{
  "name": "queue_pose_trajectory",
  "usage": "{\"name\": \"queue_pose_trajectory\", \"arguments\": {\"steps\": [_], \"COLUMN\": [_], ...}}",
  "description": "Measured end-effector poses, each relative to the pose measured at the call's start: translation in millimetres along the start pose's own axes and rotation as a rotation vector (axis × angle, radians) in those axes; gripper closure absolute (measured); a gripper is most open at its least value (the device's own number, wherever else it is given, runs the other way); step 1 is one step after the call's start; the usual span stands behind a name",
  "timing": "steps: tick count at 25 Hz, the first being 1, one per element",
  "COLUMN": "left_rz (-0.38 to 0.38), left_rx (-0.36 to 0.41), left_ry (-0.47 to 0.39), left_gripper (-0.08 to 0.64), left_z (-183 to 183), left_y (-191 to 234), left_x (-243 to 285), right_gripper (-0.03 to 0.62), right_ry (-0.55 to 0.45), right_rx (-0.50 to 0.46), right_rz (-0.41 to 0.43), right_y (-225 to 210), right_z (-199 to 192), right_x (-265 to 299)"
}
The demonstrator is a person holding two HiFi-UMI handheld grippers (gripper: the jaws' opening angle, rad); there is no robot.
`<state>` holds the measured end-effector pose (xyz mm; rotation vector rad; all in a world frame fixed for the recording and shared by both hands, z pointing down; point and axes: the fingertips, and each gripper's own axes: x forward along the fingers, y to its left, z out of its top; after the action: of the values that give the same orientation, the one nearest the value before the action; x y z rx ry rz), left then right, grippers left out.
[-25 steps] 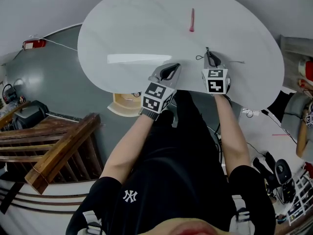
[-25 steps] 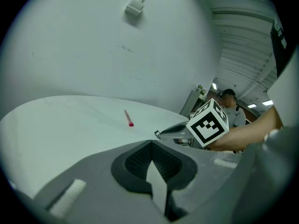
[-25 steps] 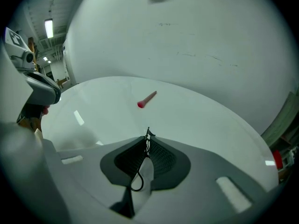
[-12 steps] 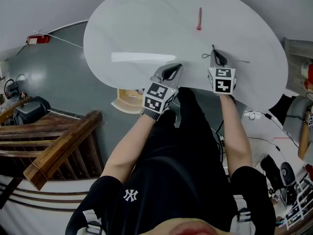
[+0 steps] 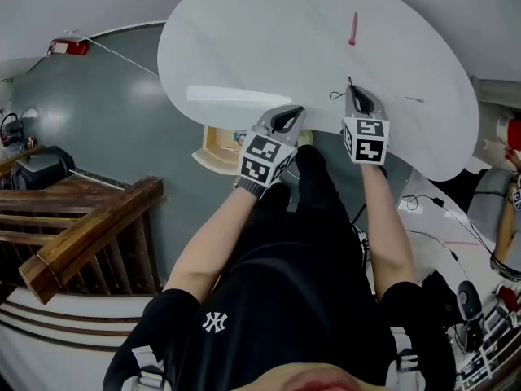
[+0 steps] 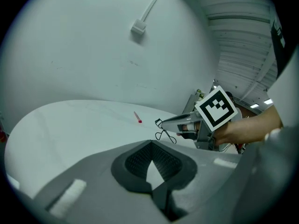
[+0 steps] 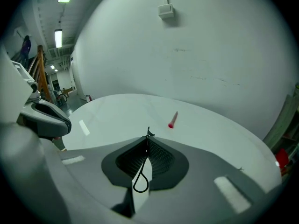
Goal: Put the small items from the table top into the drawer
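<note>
Early on: the right gripper (image 7: 147, 138) pinches a wire loop (image 7: 140, 190) above the table (image 5: 260, 47), a red peg (image 5: 352, 29) lies at its 12 o'clock, and the left gripper (image 5: 295, 111), pressed together and empty, has the open drawer (image 5: 213, 155) at its 8 o'clock.

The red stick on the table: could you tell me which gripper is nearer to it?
Right. In the head view the right gripper lies directly below the red stick; the left gripper is farther, lower and to the left, at the table edge.
</note>
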<state>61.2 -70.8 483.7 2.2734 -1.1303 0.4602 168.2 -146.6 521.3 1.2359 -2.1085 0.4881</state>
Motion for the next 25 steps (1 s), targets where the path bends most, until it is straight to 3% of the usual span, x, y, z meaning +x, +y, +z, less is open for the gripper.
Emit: {"name": "queue_pose_trajectory", "arguments": {"steps": [14, 25], "left_rz": [0.119, 0.256], "left_rx": [-0.055, -0.152], "left_ry": [-0.047, -0.089], "left_gripper": [0.560, 0.560], "left_z": [-53, -102], "left_y": [26, 69], "left_x": [-102, -177], "right_gripper": [0.561, 0.561], "right_ry": [-0.052, -0.052], "right_rx": [-0.113, -0.194], "right_rz": [0.119, 0.244], "right_y": [139, 252], "right_z": [1, -17], "right_x": [-36, -46]}}
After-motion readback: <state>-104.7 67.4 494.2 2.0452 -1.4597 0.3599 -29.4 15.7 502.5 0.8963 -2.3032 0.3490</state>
